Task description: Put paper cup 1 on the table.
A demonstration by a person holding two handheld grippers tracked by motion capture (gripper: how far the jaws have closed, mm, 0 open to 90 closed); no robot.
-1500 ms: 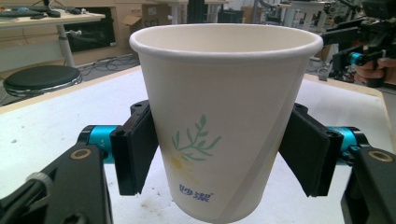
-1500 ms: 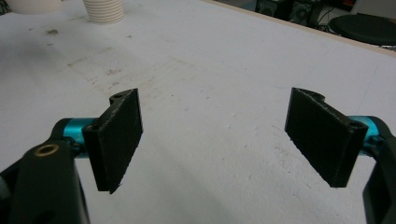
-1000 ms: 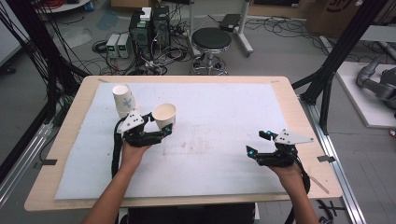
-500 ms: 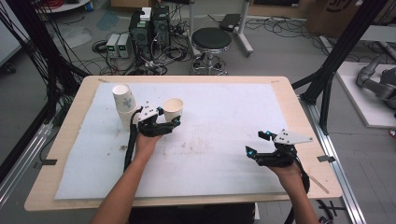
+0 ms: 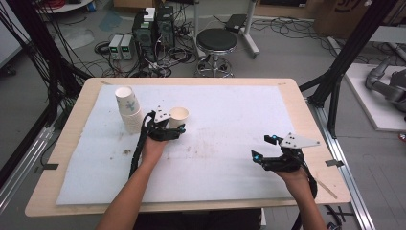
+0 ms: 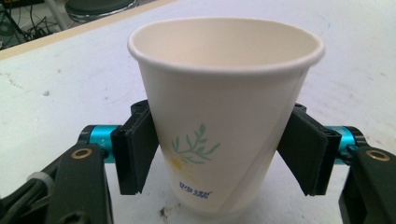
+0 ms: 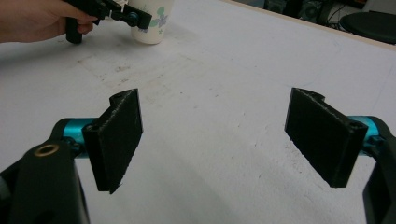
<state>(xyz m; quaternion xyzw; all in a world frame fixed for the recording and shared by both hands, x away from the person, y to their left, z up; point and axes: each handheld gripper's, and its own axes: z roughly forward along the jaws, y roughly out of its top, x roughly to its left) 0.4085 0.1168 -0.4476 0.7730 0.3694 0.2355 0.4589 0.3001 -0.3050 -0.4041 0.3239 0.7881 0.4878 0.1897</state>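
A white paper cup (image 5: pixel 179 115) with a green leaf print stands upright on the white mat (image 5: pixel 230 115), left of centre. My left gripper (image 5: pixel 176 123) comes at it from the near side. In the left gripper view both black pads (image 6: pixel 137 154) press the sides of the cup (image 6: pixel 224 93), so the gripper (image 6: pixel 219 156) is shut on it. My right gripper (image 5: pixel 261 146) hovers open over the mat at the near right. Its jaws stand wide apart with nothing between them (image 7: pixel 219 135). Far off in the right gripper view are the cup (image 7: pixel 152 21) and the left hand (image 7: pixel 32 18).
A stack of upside-down paper cups (image 5: pixel 128 109) stands just left of the held cup. The mat lies on a wooden table (image 5: pixel 306 110). Beyond the far edge are a black stool (image 5: pixel 217 40), computer boxes and cables. Faint dirt marks dot the mat's centre.
The left gripper has carried the cup a little to the right and away from the stack, then lowered it toward the mat. The right gripper has stayed put.
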